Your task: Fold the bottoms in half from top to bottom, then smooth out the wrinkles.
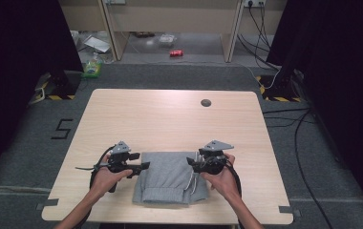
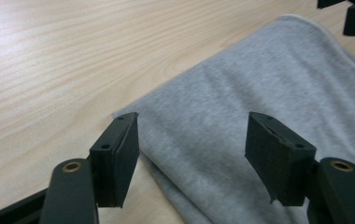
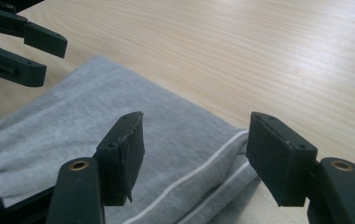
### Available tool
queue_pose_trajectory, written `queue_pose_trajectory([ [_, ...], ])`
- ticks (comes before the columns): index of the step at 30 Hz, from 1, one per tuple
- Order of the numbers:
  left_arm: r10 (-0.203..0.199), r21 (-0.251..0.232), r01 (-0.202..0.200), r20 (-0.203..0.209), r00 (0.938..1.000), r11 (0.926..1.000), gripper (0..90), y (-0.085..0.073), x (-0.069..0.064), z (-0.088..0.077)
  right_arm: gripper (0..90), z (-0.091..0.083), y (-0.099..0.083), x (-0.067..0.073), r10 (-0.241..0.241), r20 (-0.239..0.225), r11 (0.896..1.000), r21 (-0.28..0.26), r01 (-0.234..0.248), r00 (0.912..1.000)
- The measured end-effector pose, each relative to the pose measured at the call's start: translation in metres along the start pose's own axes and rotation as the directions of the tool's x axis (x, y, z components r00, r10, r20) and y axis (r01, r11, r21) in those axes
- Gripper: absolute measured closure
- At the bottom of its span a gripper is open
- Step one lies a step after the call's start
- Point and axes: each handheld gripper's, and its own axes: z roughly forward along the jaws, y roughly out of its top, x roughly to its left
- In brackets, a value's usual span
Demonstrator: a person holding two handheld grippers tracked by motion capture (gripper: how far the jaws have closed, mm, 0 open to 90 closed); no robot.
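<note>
Both grippers' jaws stand wide and hold nothing, just above the folded grey garment (image 1: 166, 177) on the table (image 1: 170, 119).

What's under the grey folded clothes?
The grey folded clothes lie flat on the wooden table, so the table is under them. Folded layers show at the edges. Whether anything hides between the layers cannot be seen.

Black "5" marking (image 1: 63, 129) on grey floor (image 1: 26, 143)
</note>
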Motion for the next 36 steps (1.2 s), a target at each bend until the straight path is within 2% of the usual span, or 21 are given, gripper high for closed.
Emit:
queue_pose_trajectory([
  [7, -0.031, 0.010, 0.031, -0.030, 0.9991, 0.9995, 32.3, 0.006, 0.013, 0.008, 36.1, 0.002, -0.002, -0.012, 0.025, 0.026, 1.000, -0.003, -0.025, 0.9993],
  [16, -0.064, 0.018, 0.065, -0.036, 0.9973, 0.9977, 30.7, 0.004, 0.024, 0.010, 35.1, 0.004, -0.008, -0.024, 0.066, 0.048, 0.998, 0.011, -0.066, 0.9967],
  [24, -0.091, 0.023, 0.092, -0.038, 0.9951, 0.9955, 29.1, 0.001, 0.032, 0.011, 34.8, 0.006, -0.005, -0.026, 0.068, 0.046, 0.998, 0.002, -0.069, 0.9966],
  [28, -0.091, 0.022, 0.092, -0.042, 0.9950, 0.9955, 28.7, 0.001, 0.032, 0.011, 34.8, 0.011, -0.002, -0.027, 0.063, 0.044, 0.998, 0.004, -0.063, 0.9970],
  [36, -0.102, 0.025, 0.103, -0.041, 0.9939, 0.9943, 28.3, -0.001, 0.034, 0.017, 35.1, 0.021, -0.005, -0.030, 0.078, 0.034, 0.996, 0.030, -0.079, 0.9964],
])
